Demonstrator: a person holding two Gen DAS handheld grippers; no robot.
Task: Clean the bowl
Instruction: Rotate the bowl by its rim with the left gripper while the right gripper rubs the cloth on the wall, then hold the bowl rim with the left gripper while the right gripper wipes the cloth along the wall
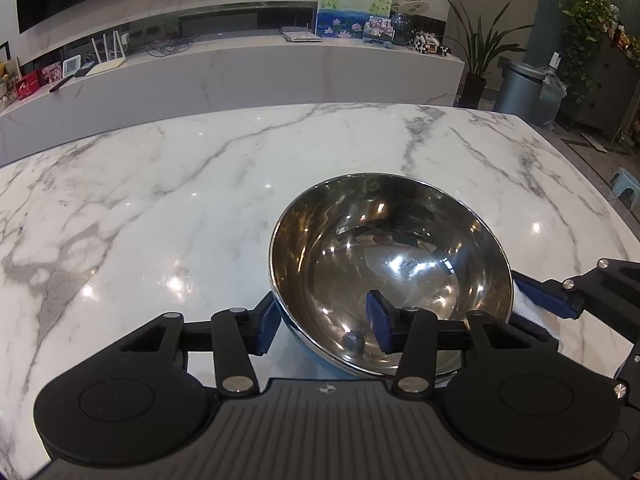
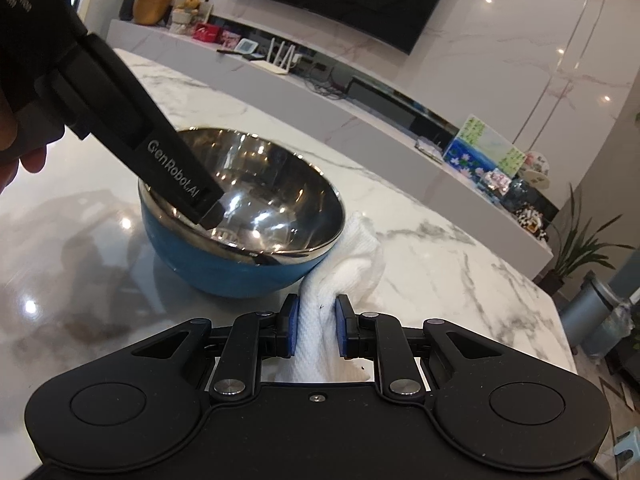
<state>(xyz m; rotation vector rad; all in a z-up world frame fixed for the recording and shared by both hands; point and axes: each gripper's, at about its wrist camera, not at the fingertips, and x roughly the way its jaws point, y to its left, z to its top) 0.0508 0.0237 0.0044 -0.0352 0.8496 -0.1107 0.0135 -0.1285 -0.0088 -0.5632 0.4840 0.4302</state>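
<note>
"GenRobot.AI" on left gripper (image 2: 214, 216) arm.

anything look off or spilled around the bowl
Nothing spilled or damaged. The bowl sits upright on the marble table, its steel inside bare. The white cloth lies bunched against its side, pinched in the right tool.

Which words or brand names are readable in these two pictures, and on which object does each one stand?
"GenRobot.AI": on the side of the left claw, over the bowl.
"...AS" and small lines below it: top left on the same device, cut off and too blurred to read.
Boxes and cards on the far shelf: too small.
</note>
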